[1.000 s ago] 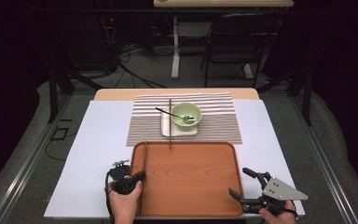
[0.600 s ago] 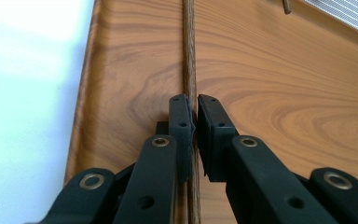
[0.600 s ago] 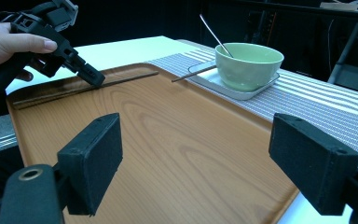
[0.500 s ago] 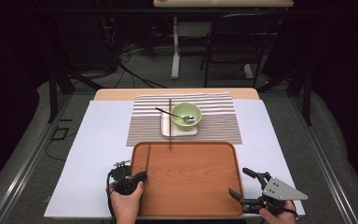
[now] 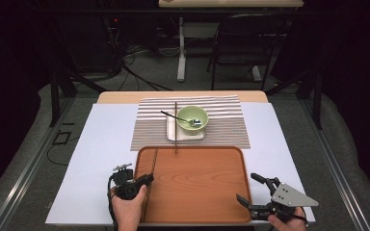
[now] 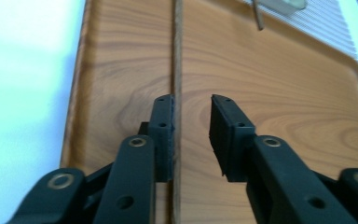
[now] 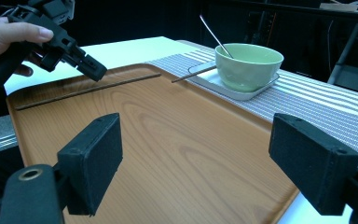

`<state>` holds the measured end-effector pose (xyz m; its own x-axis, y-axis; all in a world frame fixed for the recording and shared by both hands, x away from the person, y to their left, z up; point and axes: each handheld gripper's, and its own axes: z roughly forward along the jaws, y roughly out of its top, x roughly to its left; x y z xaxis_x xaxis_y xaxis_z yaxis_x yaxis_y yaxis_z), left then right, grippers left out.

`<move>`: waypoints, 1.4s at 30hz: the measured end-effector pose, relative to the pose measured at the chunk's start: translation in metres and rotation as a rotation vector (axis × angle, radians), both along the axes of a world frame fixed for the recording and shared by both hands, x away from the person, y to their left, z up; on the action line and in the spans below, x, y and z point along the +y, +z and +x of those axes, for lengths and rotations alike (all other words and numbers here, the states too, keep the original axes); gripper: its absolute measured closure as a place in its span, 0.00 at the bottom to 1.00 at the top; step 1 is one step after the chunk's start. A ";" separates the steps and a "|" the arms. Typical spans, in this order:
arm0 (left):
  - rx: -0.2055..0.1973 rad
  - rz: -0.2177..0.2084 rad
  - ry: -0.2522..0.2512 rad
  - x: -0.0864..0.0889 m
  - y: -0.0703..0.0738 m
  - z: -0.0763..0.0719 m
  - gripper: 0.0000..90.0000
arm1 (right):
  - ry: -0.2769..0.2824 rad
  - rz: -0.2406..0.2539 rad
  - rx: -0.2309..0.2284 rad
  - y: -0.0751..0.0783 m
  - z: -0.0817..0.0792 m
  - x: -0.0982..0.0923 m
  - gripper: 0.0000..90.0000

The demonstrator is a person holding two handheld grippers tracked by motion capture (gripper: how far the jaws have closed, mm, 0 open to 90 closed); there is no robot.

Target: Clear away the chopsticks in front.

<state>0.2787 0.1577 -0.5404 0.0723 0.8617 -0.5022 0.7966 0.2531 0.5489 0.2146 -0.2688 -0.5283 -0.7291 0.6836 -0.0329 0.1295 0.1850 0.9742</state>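
Observation:
A thin dark chopstick (image 6: 177, 60) lies lengthwise on the left part of the wooden tray (image 5: 207, 187). My left gripper (image 6: 192, 135) sits low over it. Its jaws have just been opening, and the stick rests between them against the left pad, clear of the right one. The same gripper (image 5: 147, 179) is at the tray's left front in the high view. My right gripper (image 5: 246, 187) stands open with nothing in it at the tray's right front corner. A second chopstick (image 5: 176, 127) lies on the striped mat (image 5: 221, 130), its near tip at the tray's far rim.
A green bowl (image 5: 191, 117) with a metal spoon (image 5: 173, 117) in it stands on a white square plate (image 5: 185, 134) on the mat. A white sheet (image 5: 101, 154) covers the table. The tray's middle (image 7: 168, 140) is bare wood.
Both hands have kept their place. The left gripper's jaws look slightly wider apart than before, with the chopstick lying on the tray beneath them.

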 end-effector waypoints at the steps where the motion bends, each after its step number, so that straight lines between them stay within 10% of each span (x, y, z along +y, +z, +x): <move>1: -0.005 -0.008 -0.006 0.000 0.001 0.000 0.73 | 0.000 0.000 0.000 0.000 0.000 0.000 0.19; 15: -0.103 0.035 -0.013 0.006 0.007 0.004 0.49 | 0.003 -0.009 -0.004 0.000 0.001 0.000 0.19; 42: -0.156 0.095 -0.056 0.000 0.046 0.041 0.51 | -0.007 -0.007 0.003 -0.001 0.001 0.000 0.19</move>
